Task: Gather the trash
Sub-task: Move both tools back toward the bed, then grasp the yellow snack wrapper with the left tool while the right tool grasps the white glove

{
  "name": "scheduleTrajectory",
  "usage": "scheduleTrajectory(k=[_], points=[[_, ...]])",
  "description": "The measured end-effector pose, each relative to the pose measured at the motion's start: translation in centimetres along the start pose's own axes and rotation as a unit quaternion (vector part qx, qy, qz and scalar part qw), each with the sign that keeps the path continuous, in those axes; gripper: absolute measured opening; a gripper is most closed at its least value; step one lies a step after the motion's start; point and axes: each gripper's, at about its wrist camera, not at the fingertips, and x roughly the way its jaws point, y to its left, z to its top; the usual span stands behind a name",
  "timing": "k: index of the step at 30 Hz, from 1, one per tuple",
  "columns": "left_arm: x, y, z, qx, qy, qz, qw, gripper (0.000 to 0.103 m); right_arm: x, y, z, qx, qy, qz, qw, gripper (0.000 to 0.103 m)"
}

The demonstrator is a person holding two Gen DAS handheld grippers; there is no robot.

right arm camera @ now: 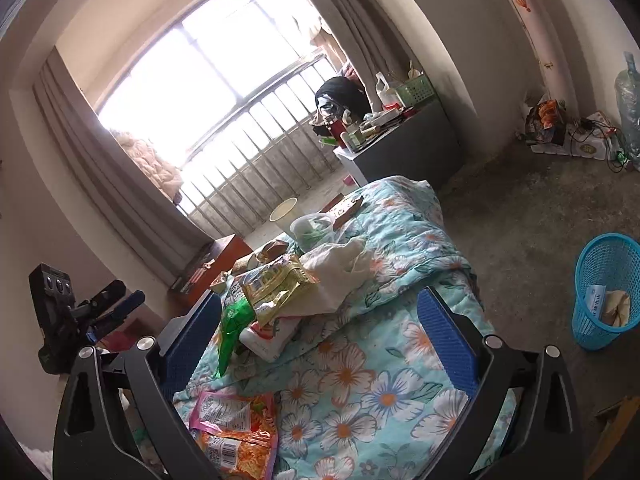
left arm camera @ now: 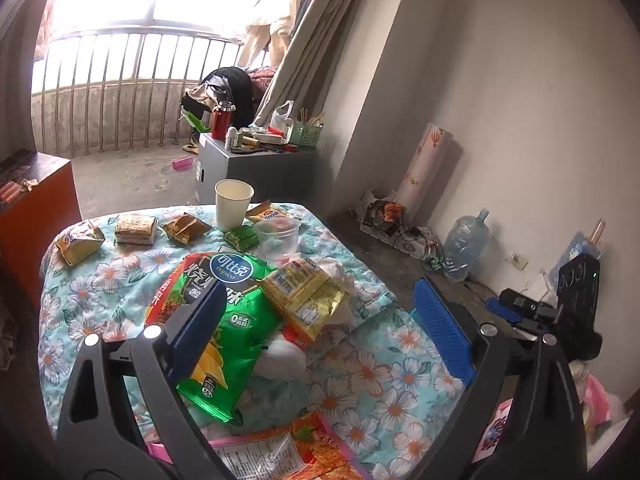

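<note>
Snack trash lies on a table under a floral quilt (left arm camera: 400,380). A green chip bag (left arm camera: 236,320) sits in the middle, with a yellow wrapper (left arm camera: 308,296) and crumpled white plastic (left arm camera: 280,356) beside it. My left gripper (left arm camera: 320,332) hangs open above this heap with nothing between its blue fingers (left arm camera: 444,332). An orange wrapper (right arm camera: 240,428) lies at the near edge. My right gripper (right arm camera: 320,340) is open over the quilt (right arm camera: 360,380), empty, with the green bag (right arm camera: 232,320) and yellow wrapper (right arm camera: 276,284) just ahead on its left.
A white paper cup (left arm camera: 233,204), a clear plastic cup (left arm camera: 278,236) and several small wrappers (left arm camera: 134,230) stand at the table's far side. A blue waste basket (right arm camera: 604,292) holding some paper stands on the floor to the right. A grey cabinet (left arm camera: 240,168) is behind.
</note>
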Motion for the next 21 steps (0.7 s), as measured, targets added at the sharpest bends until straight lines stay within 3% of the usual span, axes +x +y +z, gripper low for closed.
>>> scheduleTrajectory(k=[6, 10, 13, 18, 19, 21], points=[[3.6, -3.3, -2.3, 0.130, 0.031, 0.038, 0.9903, 0.091, 1.6, -1.7, 0.1, 0.040, 0.020, -0.010, 0.999, 0.091], [6.3, -5.2, -3.9, 0.214, 0.043, 0.075, 0.9731, 0.090, 3.1, -3.1, -0.1, 0.069, 0.038, -0.013, 0.997, 0.088], [8.4, -6.7, -5.3, 0.293, 0.048, 0.112, 0.9485, 0.085, 4.1, -4.0, -0.5, 0.080, 0.050, -0.020, 0.995, 0.087], [12.0, -8.5, -8.2, 0.410, 0.063, 0.169, 0.8939, 0.074, 5.6, -5.1, -0.7, 0.091, 0.068, -0.024, 0.993, 0.087], [12.6, -8.6, -8.6, 0.424, 0.065, 0.178, 0.8856, 0.070, 5.8, -5.3, -0.8, 0.093, 0.070, -0.025, 0.993, 0.087], [13.3, -8.7, -9.0, 0.435, 0.069, 0.182, 0.8789, 0.068, 6.2, -5.8, -0.9, 0.096, 0.075, -0.026, 0.992, 0.087]])
